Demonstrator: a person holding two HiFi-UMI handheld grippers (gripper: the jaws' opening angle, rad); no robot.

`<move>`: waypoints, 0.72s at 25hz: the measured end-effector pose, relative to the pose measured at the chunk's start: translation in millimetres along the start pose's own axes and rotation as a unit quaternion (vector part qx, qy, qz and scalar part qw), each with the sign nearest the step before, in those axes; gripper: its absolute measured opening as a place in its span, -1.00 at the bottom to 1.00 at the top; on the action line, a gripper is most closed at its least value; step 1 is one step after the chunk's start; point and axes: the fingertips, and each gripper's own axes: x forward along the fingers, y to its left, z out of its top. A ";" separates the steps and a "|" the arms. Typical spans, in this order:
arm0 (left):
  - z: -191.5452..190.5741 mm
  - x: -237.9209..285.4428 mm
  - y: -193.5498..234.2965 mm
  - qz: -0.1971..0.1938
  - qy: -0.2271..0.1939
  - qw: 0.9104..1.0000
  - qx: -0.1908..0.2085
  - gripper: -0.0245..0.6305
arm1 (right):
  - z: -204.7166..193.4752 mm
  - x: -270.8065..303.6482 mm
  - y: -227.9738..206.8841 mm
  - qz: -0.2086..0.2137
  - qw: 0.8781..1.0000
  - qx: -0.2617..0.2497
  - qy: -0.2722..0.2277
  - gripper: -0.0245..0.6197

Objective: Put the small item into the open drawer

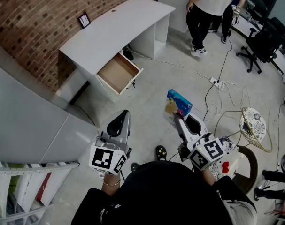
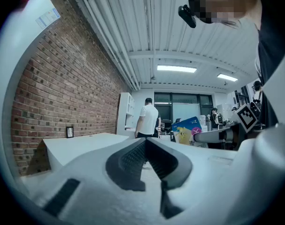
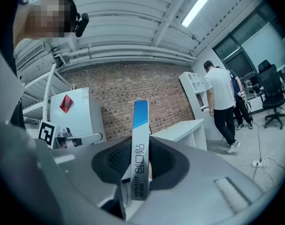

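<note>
**Blue box gripped in the right tongs, away from the open drawer**

At the far left of the head view a brick wall (image 1: 34, 22) runs behind a white counter (image 1: 119, 27), and a small framed picture (image 1: 84, 20) stands at the counter's back edge against the bricks. Below the counter's front edge the drawer (image 1: 118, 73) is pulled out, with its pale wooden bottom facing up.

Nearer the person, the left tongs (image 1: 119, 122) hang above the grey floor (image 1: 147, 93). In the left gripper view they (image 2: 145, 140) are closed tip to tip, with nothing between the dark ribbed pads.

To their right, the right tongs (image 1: 179, 118) are clamped on the blue box (image 1: 179, 102). The box is held in the air above the floor, well apart from the drawer and to its right in the head view. The right gripper view shows the box (image 3: 141, 121) edge-on and upright between the two pads, its narrow white and blue side toward the camera and its top rising past the tips of the tongs (image 3: 141, 146).

Farther right, a white power strip (image 1: 218, 83) lies on the floor with cables trailing from it. A person (image 1: 209, 8) in a white top and dark trousers stands beyond the counter's far end, and a black office chair (image 1: 265, 41) stands near the right edge.
</note>
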 end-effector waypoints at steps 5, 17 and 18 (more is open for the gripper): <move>-4.8 2.1 0.3 -0.001 0.005 1.000 -0.005 -0.93 | -2.6 0.1 -3.0 -0.003 1.000 0.002 0.001 -0.63; -9.6 12.3 -7.6 0.009 0.011 1.000 -0.003 -0.93 | -3.4 -4.5 -22.2 0.002 1.000 0.024 -0.003 -0.63; -10.5 13.4 -8.6 0.009 0.012 1.000 -0.004 -0.93 | -3.6 -5.2 -24.0 0.003 1.000 0.024 -0.002 -0.63</move>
